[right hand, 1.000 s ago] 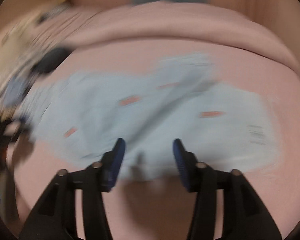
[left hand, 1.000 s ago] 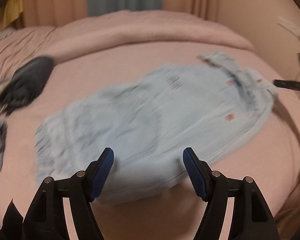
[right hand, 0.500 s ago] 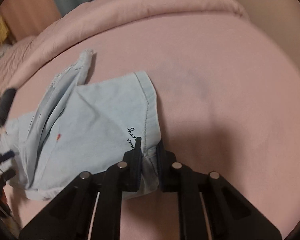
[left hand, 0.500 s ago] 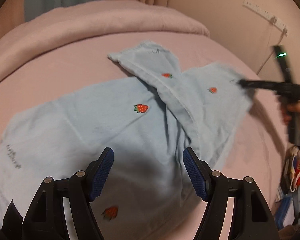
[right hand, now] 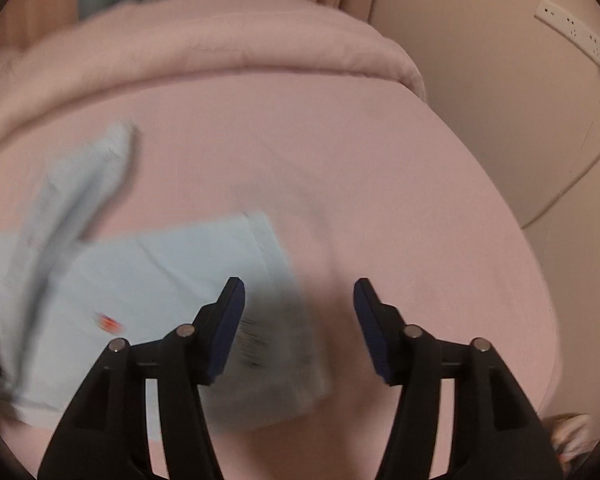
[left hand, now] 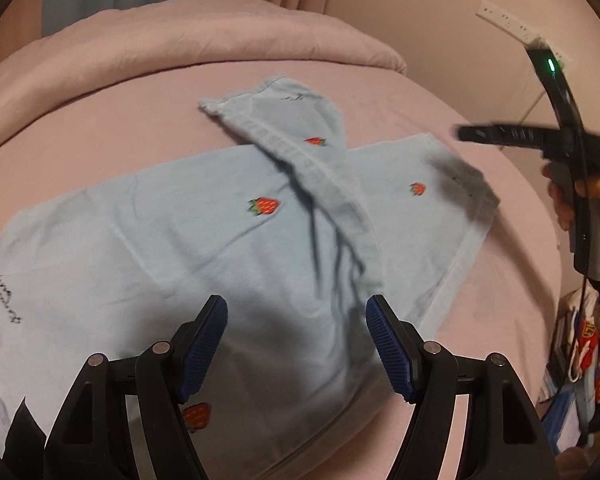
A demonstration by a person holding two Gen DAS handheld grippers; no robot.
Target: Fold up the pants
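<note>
Light blue pants [left hand: 188,248] with red strawberry marks lie spread on the pink bed [left hand: 100,128]. One part is folded diagonally across the middle [left hand: 332,184]. My left gripper [left hand: 296,344] is open and empty, just above the near part of the pants. The right gripper [left hand: 512,136] shows at the right of the left wrist view, above the pants' right corner. In the right wrist view the right gripper [right hand: 298,328] is open and empty, over the blurred corner of the pants [right hand: 172,280].
A rolled pink blanket [left hand: 220,36] lies along the far side of the bed. A wall with a white power strip [left hand: 508,26] stands at the right. Bags and clutter [left hand: 580,360] sit on the floor beside the bed at the right.
The right gripper has let go of the pants' corner and opened, and it has lifted slightly. The left gripper has stayed open and moved little over the pants.
</note>
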